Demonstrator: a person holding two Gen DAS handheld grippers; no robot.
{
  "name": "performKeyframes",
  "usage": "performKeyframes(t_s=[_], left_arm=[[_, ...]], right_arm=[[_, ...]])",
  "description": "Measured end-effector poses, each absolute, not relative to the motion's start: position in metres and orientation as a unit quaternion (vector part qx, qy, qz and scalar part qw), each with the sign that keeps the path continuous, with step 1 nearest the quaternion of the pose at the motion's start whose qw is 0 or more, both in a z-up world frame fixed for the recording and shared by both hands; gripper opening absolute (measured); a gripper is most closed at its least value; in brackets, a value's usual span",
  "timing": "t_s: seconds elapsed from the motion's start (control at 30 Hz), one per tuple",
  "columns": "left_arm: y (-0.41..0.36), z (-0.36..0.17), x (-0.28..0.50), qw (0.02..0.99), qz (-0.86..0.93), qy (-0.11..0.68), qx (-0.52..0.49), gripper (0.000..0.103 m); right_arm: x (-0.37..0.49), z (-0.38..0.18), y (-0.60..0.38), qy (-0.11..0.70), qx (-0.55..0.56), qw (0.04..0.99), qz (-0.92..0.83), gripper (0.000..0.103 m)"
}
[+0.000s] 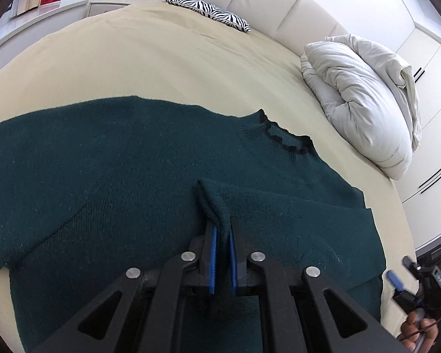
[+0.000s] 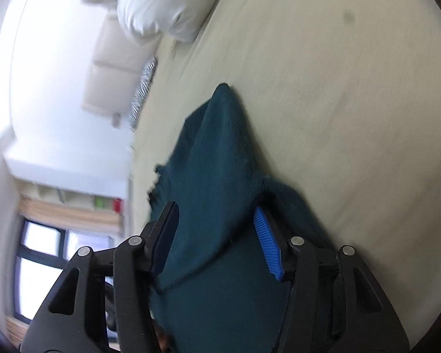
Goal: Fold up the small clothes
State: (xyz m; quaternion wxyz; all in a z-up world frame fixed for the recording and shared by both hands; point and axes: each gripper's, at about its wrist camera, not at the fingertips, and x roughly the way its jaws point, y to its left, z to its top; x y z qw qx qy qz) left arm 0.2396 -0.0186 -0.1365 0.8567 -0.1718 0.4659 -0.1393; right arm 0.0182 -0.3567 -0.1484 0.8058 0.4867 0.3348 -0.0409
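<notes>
A dark green knit sweater (image 1: 117,158) lies spread on the beige bed sheet (image 1: 161,58), collar (image 1: 282,138) toward the far right. One sleeve (image 1: 279,206) is folded across the body. My left gripper (image 1: 222,226) is shut on the cuff of that sleeve (image 1: 211,197), held over the sweater's body. My right gripper (image 2: 214,220) is open, its jaws wide apart around a raised part of the sweater (image 2: 217,153); it also shows at the right edge of the left wrist view (image 1: 402,273). The right view is tilted and blurred.
A white folded duvet (image 1: 361,100) lies at the bed's right side, also in the right view (image 2: 161,3). A zebra-print pillow (image 1: 208,10) sits by the padded headboard (image 1: 279,3). A nightstand (image 1: 108,6) stands behind the bed.
</notes>
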Motion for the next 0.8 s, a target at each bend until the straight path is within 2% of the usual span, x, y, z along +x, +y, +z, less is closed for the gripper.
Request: performKeyframes(t_s=[0.17,0.33,0.43,0.5,0.53,0.6,0.8], left_arm=[[-0.021,-0.140,0.241,0.858,-0.140,0.463,-0.170,0.008],[-0.020,-0.140,0.240,0.861,-0.144,0.462,-0.159,0.009],[-0.022,-0.142,0.240,0.864,-0.142,0.458,-0.153,0.009],[-0.023,-0.142,0.239,0.866,-0.142,0.456,-0.151,0.009],[-0.022,-0.141,0.239,0.866,-0.142,0.455,-0.152,0.008],[-0.022,-0.140,0.240,0.866,-0.142,0.453,-0.156,0.008],[-0.029,-0.138,0.241,0.872,-0.140,0.448,-0.141,0.008]], right_arm=[[0.034,-0.096,-0.368,0.317,0.382,0.864,-0.082,0.053],[0.107,-0.115,-0.373,0.387,0.325,0.858,-0.090,0.050],[0.132,-0.130,-0.373,0.415,0.302,0.853,-0.098,0.042],[0.142,-0.134,-0.369,0.417,0.264,0.863,-0.112,0.028],[0.143,-0.134,-0.370,0.415,0.259,0.864,-0.118,0.017],[0.137,-0.134,-0.376,0.403,0.269,0.866,-0.121,0.008],[0.127,-0.120,-0.366,0.370,0.236,0.886,-0.153,0.005]])
